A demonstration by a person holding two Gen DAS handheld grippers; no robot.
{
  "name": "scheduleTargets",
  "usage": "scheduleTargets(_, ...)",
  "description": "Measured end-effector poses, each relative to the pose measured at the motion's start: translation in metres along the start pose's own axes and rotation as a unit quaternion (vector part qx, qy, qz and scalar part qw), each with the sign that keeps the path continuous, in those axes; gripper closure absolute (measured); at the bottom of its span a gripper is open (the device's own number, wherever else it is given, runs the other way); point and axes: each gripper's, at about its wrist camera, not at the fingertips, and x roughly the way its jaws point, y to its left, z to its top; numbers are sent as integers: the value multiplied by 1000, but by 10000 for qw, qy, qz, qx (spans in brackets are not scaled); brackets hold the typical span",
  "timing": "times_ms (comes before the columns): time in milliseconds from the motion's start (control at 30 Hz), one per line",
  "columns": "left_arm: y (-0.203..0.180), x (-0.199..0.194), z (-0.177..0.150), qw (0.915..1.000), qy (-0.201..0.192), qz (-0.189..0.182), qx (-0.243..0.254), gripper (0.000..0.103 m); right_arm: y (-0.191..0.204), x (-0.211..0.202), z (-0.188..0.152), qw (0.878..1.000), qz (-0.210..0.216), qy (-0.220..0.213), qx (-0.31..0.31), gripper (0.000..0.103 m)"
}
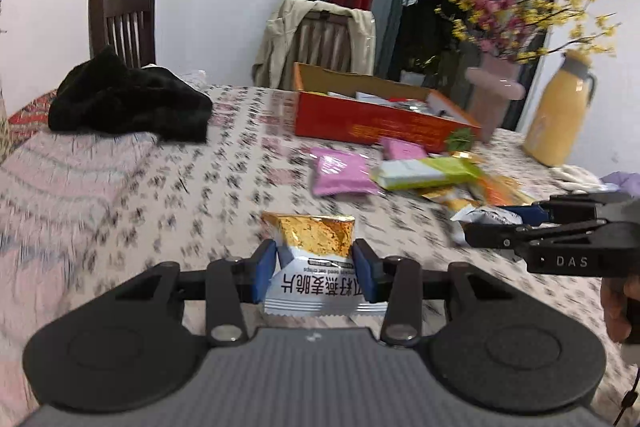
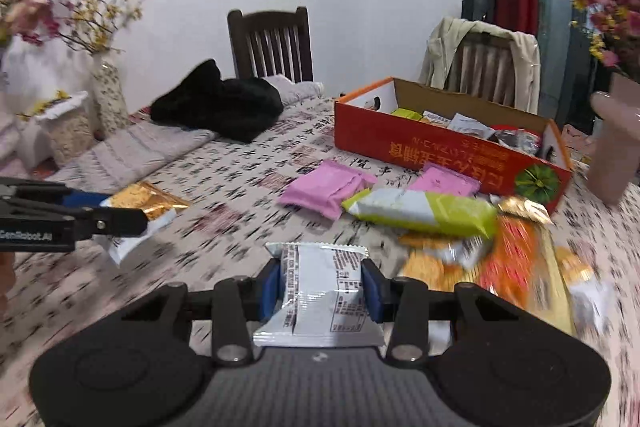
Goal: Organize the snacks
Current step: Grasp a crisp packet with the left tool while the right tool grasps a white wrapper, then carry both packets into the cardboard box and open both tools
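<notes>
My left gripper [image 1: 315, 259] is shut on a gold-and-white snack packet [image 1: 312, 247], lifted above the patterned tablecloth. The same packet [image 2: 140, 207] shows at the left of the right wrist view, in the left gripper [image 2: 116, 219]. My right gripper [image 2: 320, 283] is shut on a white snack packet [image 2: 320, 291] with its printed back facing up. From the left wrist view the right gripper [image 1: 500, 227] enters at the right edge with that packet [image 1: 484, 219]. An orange cardboard box [image 2: 420, 147] holding several snacks stands at the back right. Pink packets [image 2: 328, 189], a green-and-white packet [image 2: 424, 211] and orange ones [image 2: 516, 259] lie before it.
A black garment [image 1: 132, 99] lies on a folded quilt at the table's far left. Two chairs [image 2: 272, 43] stand behind, one draped with a beige jacket [image 1: 316, 35]. A pink vase of flowers [image 1: 492, 95] and a yellow thermos [image 1: 556, 111] stand at the right; more vases [image 2: 108, 95] stand far left.
</notes>
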Motion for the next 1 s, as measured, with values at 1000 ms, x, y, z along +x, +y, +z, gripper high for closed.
scheduleTargets(1000,-58,-62,-33,9988,-271,-125,378,60,-1,-124,-91,9953,-108,-448,853,62)
